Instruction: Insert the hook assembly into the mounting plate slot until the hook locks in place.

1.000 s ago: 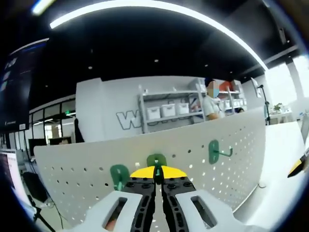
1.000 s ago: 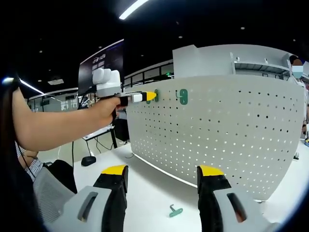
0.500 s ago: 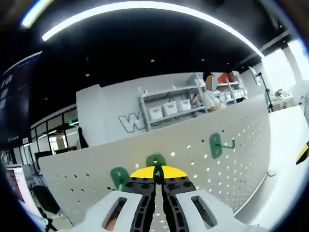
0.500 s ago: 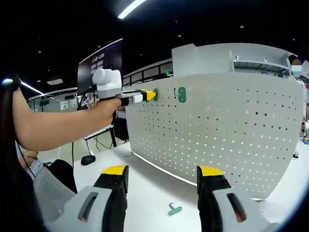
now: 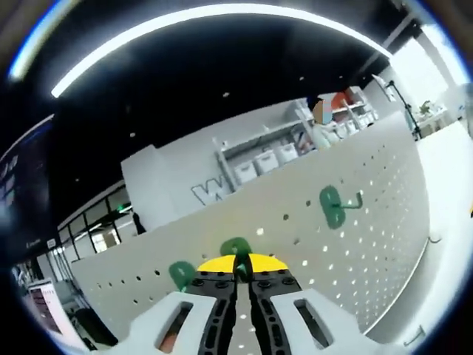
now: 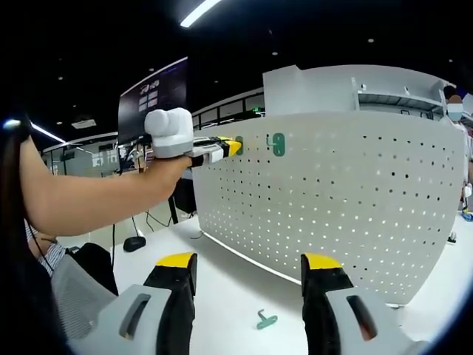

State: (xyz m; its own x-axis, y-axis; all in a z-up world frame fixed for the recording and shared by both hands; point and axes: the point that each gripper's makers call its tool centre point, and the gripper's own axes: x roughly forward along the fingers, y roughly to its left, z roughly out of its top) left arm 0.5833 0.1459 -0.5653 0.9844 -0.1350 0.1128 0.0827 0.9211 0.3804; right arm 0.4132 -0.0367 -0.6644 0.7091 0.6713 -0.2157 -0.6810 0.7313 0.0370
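The white perforated mounting plate (image 5: 369, 222) stands upright on the table. My left gripper (image 5: 238, 265) is shut on a green hook assembly (image 5: 236, 249) and holds it against the plate near its top edge. Two more green hooks hang on the plate, one to the left (image 5: 181, 274) and one to the right (image 5: 332, 205) with a metal prong. In the right gripper view the left gripper (image 6: 230, 146), held by a hand, meets the plate (image 6: 355, 207) at the green hook (image 6: 239, 144), beside a mounted hook (image 6: 276, 144). My right gripper (image 6: 249, 270) is open over the table.
A loose green hook (image 6: 266, 320) lies on the white table (image 6: 222, 288) in front of the plate. The person's forearm (image 6: 89, 196) crosses the left side. Shelves with bins (image 5: 259, 159) and a person (image 5: 325, 118) stand behind the plate.
The left gripper has rolled at the plate, tilting its view, with the green hook still pinched against the holes. The right gripper has stayed still.
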